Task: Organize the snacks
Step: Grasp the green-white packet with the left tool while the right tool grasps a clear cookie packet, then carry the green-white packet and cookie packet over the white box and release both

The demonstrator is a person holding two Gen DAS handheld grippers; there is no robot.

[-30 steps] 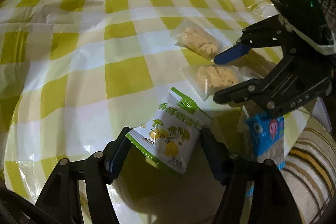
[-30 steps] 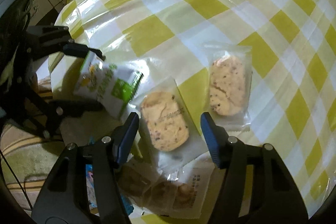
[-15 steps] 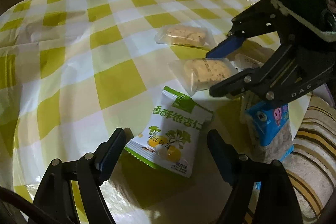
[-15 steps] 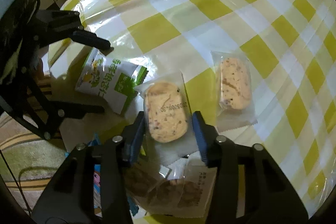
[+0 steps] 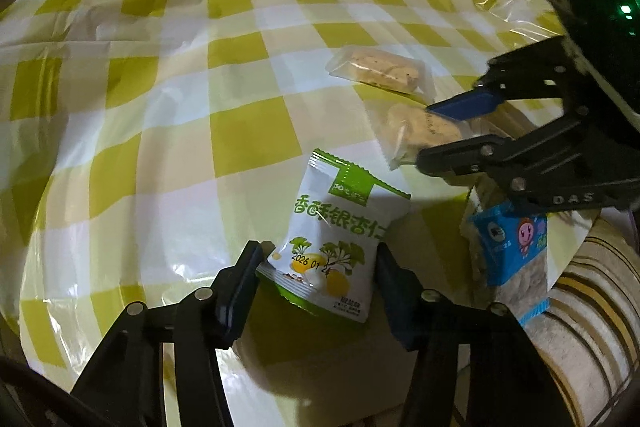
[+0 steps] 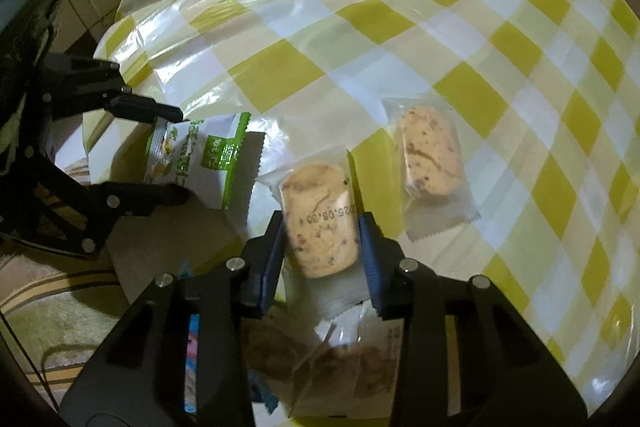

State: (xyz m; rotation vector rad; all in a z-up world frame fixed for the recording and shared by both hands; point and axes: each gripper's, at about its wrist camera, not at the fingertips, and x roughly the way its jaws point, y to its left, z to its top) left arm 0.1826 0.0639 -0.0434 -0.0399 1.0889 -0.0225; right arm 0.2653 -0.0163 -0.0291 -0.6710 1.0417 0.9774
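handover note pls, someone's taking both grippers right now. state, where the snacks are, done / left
Left gripper: jaws around the green packet, closing in; firm grip not clear.
Right gripper: shut on the dated cookie.
Second cookie lies loose on the checked cloth, right of the held one.
Blue packet sits at the table edge near the right gripper; more wrapped cookies lie under the right gripper.
Done: both picks started. No sorted group visible.
Left: confirm the left grip, place both, then collect the loose cookie, blue packet and the rest.
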